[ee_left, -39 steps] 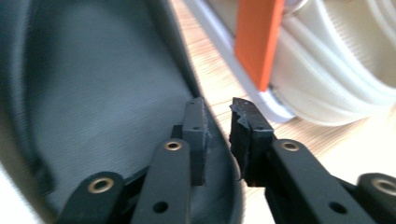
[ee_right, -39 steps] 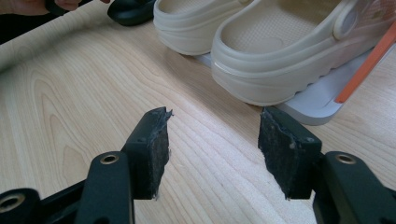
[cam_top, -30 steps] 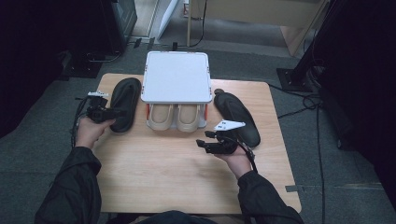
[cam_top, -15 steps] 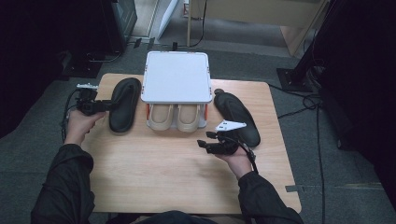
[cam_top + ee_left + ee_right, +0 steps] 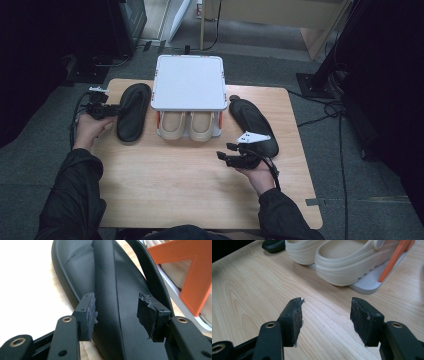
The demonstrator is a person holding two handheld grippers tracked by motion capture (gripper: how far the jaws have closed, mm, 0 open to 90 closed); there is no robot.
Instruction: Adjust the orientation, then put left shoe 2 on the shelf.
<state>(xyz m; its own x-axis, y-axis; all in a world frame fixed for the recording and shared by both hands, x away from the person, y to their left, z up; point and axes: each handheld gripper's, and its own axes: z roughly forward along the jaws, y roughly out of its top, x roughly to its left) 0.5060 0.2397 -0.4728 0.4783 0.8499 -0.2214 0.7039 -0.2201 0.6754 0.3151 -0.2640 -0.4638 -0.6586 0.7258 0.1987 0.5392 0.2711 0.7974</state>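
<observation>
A black sandal [image 5: 132, 112] lies flat on the table left of a white rack [image 5: 189, 82]. My left gripper [image 5: 114, 110] reaches it from the table's left edge. In the left gripper view the sandal's strap [image 5: 106, 277] runs between the jaws of the left gripper [image 5: 116, 307]. The jaws have just been opening, with a gap showing at the right pad [image 5: 146, 315]. A second black sandal [image 5: 252, 122] lies right of the rack. My right gripper [image 5: 225, 155] [image 5: 325, 312] hovers open over bare wood in front of a pair of cream clogs [image 5: 187, 125] [image 5: 347, 262].
The clogs sit on the rack's lower shelf [image 5: 367, 286] under its white top, between orange supports [image 5: 394, 260] [image 5: 195, 277]. Bare wood stretches across the near half of the table [image 5: 175, 190]. Dark floor and cables surround it.
The left hand has shifted left toward the table edge and its jaws have widened around the sandal strap. The sandal has stayed flat. The right hand has held still.
</observation>
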